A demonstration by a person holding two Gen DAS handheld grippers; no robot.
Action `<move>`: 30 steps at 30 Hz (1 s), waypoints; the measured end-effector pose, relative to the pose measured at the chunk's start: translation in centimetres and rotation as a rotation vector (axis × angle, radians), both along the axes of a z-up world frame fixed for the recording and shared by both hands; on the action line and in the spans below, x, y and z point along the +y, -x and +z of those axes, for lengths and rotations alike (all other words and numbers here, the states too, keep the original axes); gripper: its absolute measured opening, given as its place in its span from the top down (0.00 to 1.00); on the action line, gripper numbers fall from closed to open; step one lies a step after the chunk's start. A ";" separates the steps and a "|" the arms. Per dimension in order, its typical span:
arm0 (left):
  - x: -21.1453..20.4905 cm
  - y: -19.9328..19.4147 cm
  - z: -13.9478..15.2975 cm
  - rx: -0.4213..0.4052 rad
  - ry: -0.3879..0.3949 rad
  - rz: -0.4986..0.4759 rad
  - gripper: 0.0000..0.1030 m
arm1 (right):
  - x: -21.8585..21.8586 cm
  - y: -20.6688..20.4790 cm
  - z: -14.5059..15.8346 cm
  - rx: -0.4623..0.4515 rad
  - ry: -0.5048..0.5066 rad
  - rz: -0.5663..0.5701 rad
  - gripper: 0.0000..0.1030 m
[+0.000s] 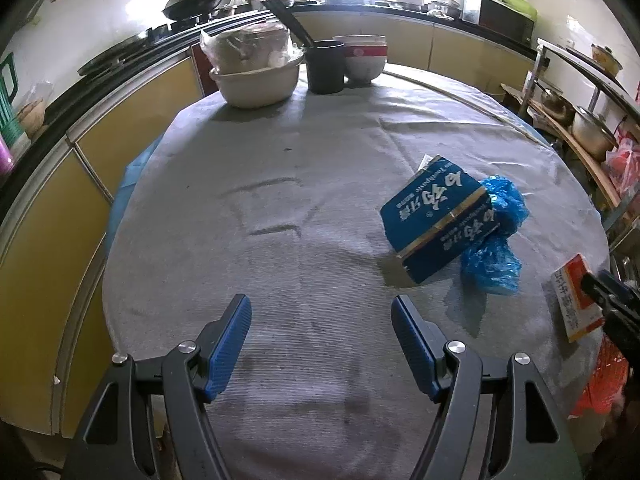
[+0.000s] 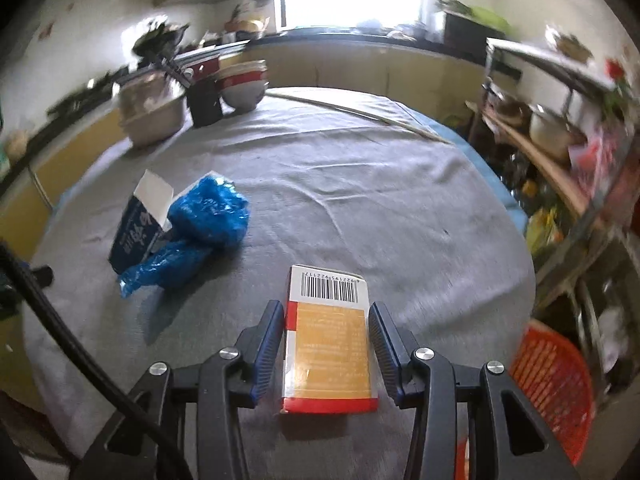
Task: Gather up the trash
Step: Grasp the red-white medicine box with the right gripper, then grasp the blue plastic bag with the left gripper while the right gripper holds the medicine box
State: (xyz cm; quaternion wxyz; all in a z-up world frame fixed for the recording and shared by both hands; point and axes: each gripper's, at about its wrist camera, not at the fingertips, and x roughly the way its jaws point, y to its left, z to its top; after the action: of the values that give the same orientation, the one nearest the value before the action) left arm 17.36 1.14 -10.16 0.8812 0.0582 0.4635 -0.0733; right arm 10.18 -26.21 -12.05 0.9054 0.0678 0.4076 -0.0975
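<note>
- The right gripper (image 2: 326, 344) has its jaws astride the orange-and-white carton (image 2: 330, 340), one blue ribbed pad at each long side. Whether the pads already press the card I cannot tell; a thin gap seems to show on both sides.
- The carton's long axis runs straight out along the fingers, barcode end farthest away, red-banded end nearest the wrist. It lies flat on the bench near the near right edge, so the right hand is plainly the nearer one to it.
- The left gripper (image 1: 322, 344) has its jaws spread wide and holds nothing, above bare cloth near the near edge.
- Beyond and to the right of the left jaws lies the blue toothpaste box (image 1: 438, 220), a stiff printed carton with one flap open, touching a crumpled blue plastic bag (image 1: 496, 240), thin and glossy.
- The bench (image 2: 360, 184) wears a grey ribbed cloth, wrinkled in places.
- An orange mesh basket (image 2: 548, 384) sits just off the near right edge, probably the bin for the trash.
- Bowls and a dark cup stand at the far left edge.
</note>
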 end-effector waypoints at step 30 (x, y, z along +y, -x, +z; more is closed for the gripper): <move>-8.0 0.3 -0.7 0.127 0.094 -0.189 0.29 | -3.0 2.7 -1.5 -0.025 -0.164 -0.036 0.35</move>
State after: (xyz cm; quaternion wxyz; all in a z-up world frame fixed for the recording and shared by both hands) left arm 17.03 -6.89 -10.89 0.8409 0.0557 0.5070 -0.1812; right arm 7.45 -29.25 -13.50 0.9000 0.1504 0.4014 -0.0791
